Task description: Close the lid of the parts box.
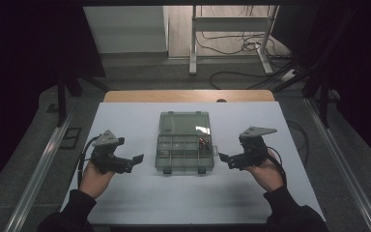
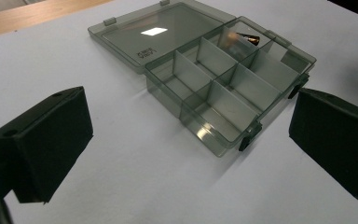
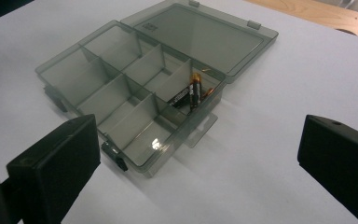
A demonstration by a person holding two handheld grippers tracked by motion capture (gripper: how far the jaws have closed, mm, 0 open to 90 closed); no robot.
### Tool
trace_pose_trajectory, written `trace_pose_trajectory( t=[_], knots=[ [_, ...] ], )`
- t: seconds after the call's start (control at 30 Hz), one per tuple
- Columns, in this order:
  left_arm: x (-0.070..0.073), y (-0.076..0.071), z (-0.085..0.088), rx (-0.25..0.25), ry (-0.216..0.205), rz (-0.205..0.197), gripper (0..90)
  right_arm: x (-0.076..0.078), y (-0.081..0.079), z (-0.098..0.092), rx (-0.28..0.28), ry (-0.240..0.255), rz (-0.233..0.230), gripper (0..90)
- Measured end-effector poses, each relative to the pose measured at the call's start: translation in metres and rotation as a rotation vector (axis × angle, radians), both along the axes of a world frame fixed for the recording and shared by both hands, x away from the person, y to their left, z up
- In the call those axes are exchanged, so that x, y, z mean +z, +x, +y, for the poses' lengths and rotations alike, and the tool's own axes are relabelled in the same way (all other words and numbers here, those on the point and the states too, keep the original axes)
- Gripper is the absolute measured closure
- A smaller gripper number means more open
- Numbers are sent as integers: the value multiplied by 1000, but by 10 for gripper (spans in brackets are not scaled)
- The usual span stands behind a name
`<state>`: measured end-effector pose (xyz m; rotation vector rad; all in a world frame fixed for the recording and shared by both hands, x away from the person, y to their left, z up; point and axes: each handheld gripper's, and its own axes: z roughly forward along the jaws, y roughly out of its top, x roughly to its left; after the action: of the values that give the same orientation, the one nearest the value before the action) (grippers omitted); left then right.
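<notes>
1. Locate the organizer box (image 1: 184,147) at the middle of the white table (image 1: 125,193). It lies flat, with its lid (image 1: 183,123) folded fully back on the far side.
2. Check the contents. Batteries (image 3: 189,94) lie in one far compartment, on the right-hand side of the box as you face it. The other compartments look empty in both gripper views.
3. Judge progress: the box is already open and loaded with those batteries. What remains, as far as the scene suggests, is either further work on the contents or closing the lid and fastening the two front latches (image 2: 252,135). Neither step has begun.
4. Note the left gripper (image 1: 125,162). Its jaws stand wide apart with nothing between them. It hovers just left of the box, clear of it, pointing toward the near left corner.
5. Note the right gripper (image 1: 227,159). Its jaws also stand spread and empty. It sits just right of the box, apart from it, aimed at the near right corner.
6. Observe that the box lies between the two grippers and slightly ahead of them. No finger touches the box, the lid or the batteries.
</notes>
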<state>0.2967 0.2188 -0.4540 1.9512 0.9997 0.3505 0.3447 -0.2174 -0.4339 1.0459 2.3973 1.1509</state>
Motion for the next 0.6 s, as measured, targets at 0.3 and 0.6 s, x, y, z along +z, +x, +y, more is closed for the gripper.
trace_pose_trajectory(
  t=[0.3, 0.6],
  knots=[
    [0, 12, -6, -15, 3, 4, 1, -1, 13, 3, -24, -7, 12, 0],
    [2, 22, -12, -26, 0, 2, 1, -2, 22, 11, -4, -43, 6, 0]
  ],
)
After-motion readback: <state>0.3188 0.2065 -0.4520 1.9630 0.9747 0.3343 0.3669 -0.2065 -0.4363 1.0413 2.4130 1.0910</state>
